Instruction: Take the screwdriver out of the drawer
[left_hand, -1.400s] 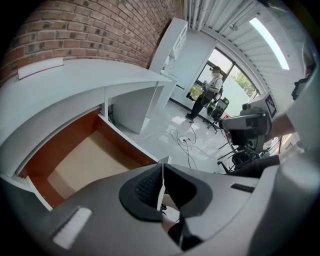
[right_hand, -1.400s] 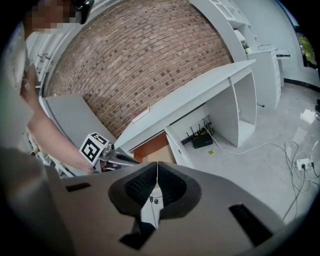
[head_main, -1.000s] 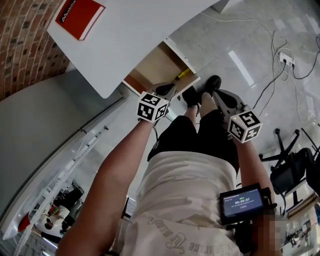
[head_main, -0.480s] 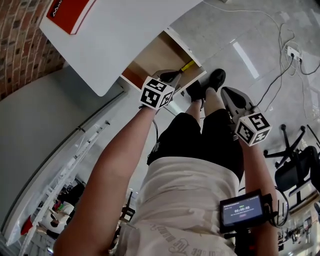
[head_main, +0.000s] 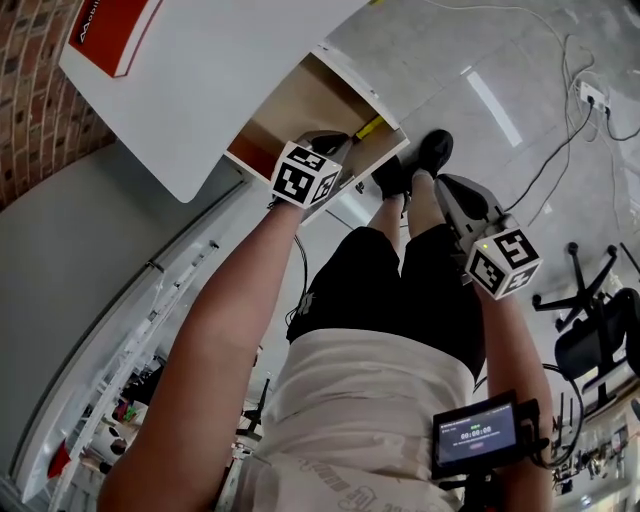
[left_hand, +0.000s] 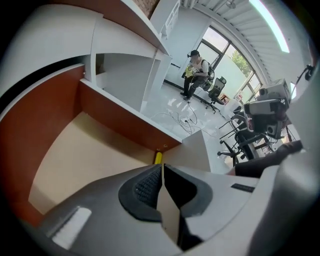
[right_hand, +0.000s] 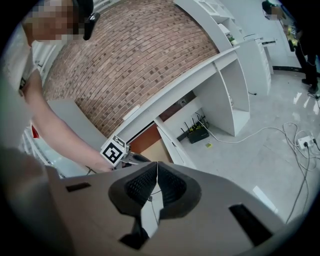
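The drawer (head_main: 300, 105) stands pulled out from under the white desk (head_main: 220, 80), its beige floor (left_hand: 85, 155) bare in the left gripper view. A yellow screwdriver handle (head_main: 370, 127) lies at the drawer's front corner, and only its tip (left_hand: 158, 157) peeks over the jaws in the left gripper view. My left gripper (head_main: 338, 142) hangs over the drawer's front edge, shut and empty (left_hand: 162, 166), just short of the handle. My right gripper (head_main: 445, 185) is off to the right above the floor, shut with nothing in it (right_hand: 156, 164).
A red box (head_main: 110, 30) lies on the desk top. The person's black shoes (head_main: 410, 165) stand beside the drawer. Cables and a power strip (head_main: 590, 95) lie on the floor, an office chair (head_main: 590, 340) stands right. A router (right_hand: 198, 132) sits under the desk.
My left gripper has sunk toward the open drawer and closer to the yellow handle. The right gripper has dropped a little. Both have stayed shut.
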